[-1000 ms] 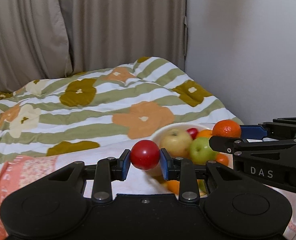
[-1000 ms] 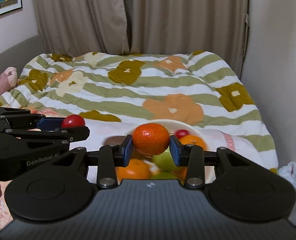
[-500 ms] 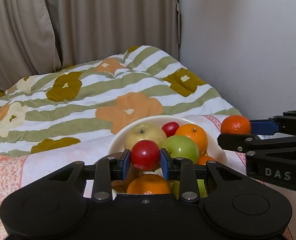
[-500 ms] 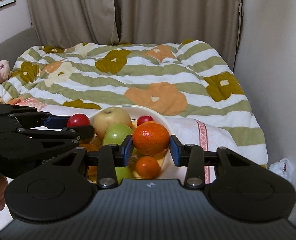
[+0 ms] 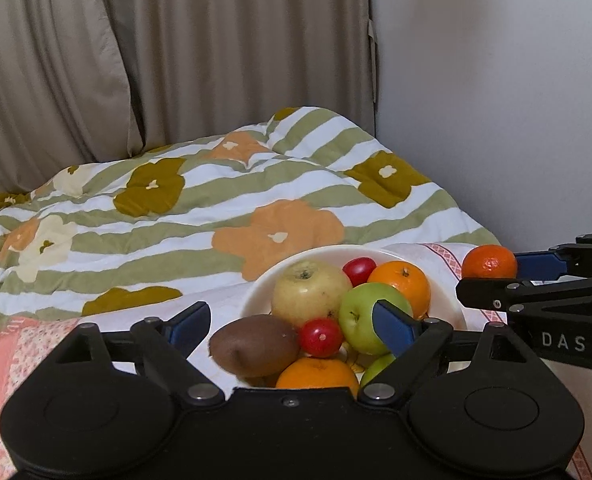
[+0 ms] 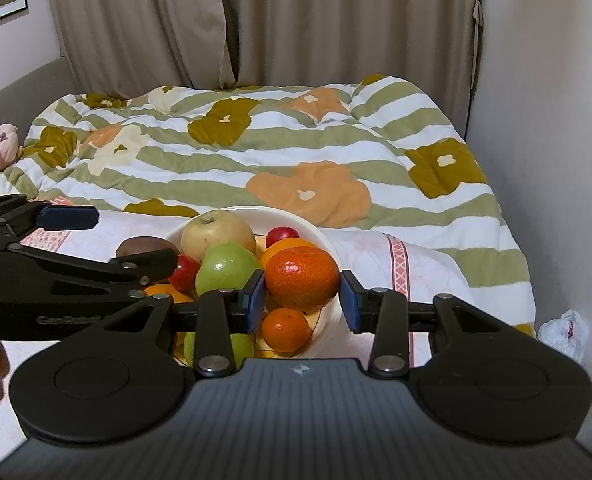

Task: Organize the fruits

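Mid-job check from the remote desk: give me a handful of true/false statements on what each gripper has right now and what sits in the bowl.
1. The left gripper is open and holds nothing. True.
2. The right gripper is empty. False: a mandarin sits between its pads, though a sliver of gap shows at the right pad.
3. A small red fruit lies in the bowl beside the kiwi. True.
4. The bowl holds only oranges. False: it also holds a yellow apple, a green apple and the kiwi.
5. The bowl stands on a wooden table. False: it rests on a bed with a flowered quilt.
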`<state>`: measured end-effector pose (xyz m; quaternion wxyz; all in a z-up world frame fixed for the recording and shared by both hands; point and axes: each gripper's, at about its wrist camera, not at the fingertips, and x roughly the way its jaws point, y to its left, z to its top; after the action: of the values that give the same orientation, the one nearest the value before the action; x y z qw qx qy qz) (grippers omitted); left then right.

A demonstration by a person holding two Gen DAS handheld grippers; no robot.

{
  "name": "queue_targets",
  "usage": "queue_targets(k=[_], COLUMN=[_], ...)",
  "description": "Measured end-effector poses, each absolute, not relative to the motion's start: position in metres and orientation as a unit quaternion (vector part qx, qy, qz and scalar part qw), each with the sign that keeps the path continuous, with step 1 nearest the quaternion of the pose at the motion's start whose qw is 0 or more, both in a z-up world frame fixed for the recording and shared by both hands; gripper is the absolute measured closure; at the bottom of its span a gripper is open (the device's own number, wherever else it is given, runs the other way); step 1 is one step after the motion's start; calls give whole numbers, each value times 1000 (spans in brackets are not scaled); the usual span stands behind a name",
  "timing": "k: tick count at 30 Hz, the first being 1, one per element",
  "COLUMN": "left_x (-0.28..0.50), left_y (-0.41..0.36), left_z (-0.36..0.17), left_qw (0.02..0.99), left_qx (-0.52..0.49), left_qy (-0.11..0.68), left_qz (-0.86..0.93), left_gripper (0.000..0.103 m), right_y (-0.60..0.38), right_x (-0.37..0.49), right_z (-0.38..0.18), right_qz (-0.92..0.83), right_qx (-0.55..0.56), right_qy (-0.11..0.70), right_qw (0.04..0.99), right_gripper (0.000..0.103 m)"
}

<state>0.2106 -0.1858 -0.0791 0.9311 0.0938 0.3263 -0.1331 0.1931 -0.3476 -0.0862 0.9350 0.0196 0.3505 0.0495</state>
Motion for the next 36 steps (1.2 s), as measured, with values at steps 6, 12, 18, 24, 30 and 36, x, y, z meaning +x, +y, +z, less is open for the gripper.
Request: queue_targets(k=[6, 12, 18, 24, 30, 36], left_x=[197, 182, 174, 168, 164, 162], left_y=[-170, -155, -147, -145, -143, -139], left_z=[-70, -70, -75, -80, -83, -85], left_qw=[931, 932, 932, 929, 926, 925], left_qx=[85, 82, 69, 67, 66, 69], left_qy=[334, 340, 350, 360, 367, 368], left_qz=[-120, -91, -65, -56, -55, -63], left_gripper=[10, 8, 8, 8, 8, 8], right_y=[-341, -337, -334, -329, -331, -337], right_x=[194, 197, 203, 203, 200, 192], right_z=[-86, -101, -115, -119, -122, -125], right_qz=[71, 96, 119, 135, 132, 114], right_qx=[9, -8, -8, -17, -14, -4], right_qy=[360, 377, 389, 378, 377, 373], right_qw=[930, 921, 914, 916, 917, 921], right_gripper=[49, 49, 49, 19, 18, 18])
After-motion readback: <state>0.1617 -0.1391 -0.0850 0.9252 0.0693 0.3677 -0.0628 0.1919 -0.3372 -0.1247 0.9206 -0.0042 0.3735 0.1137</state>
